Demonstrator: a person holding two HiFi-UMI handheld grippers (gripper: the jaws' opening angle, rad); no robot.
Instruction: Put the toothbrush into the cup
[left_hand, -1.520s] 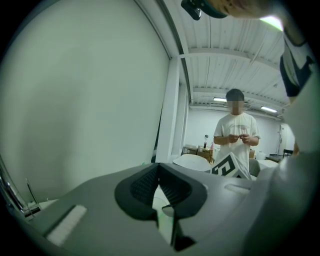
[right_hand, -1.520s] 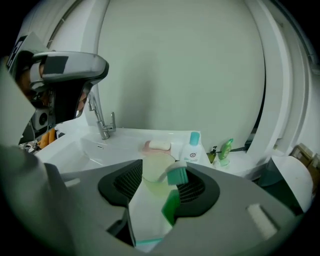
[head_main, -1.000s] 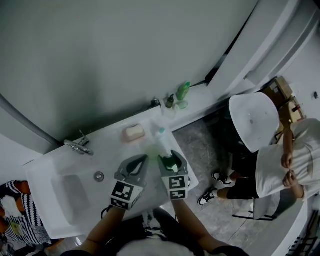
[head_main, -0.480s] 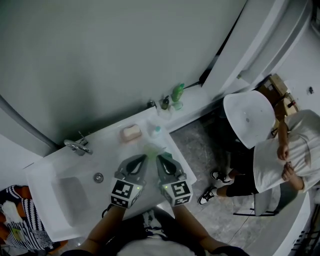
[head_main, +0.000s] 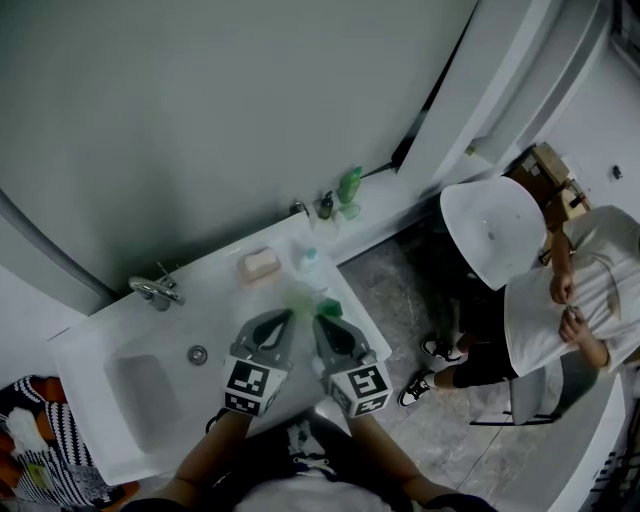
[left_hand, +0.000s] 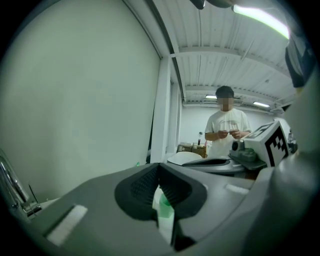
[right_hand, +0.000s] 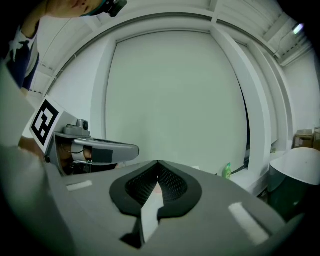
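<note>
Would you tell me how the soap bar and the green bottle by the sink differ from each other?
The soap bar is pale and lies flat, while the green bottle stands upright. The soap bar sits nearer the tap; the green bottle stands farther right along the wall. Both rest on white surfaces close to the wall.

Left gripper, right gripper (seemingly closed)

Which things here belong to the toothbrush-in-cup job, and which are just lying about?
Job: left gripper shut on a pale green-white piece, likely the toothbrush; right gripper shut on a white strip; dark green item, possibly the cup.
Lying about: soap, faucet, green bottle, dark bottle.
</note>
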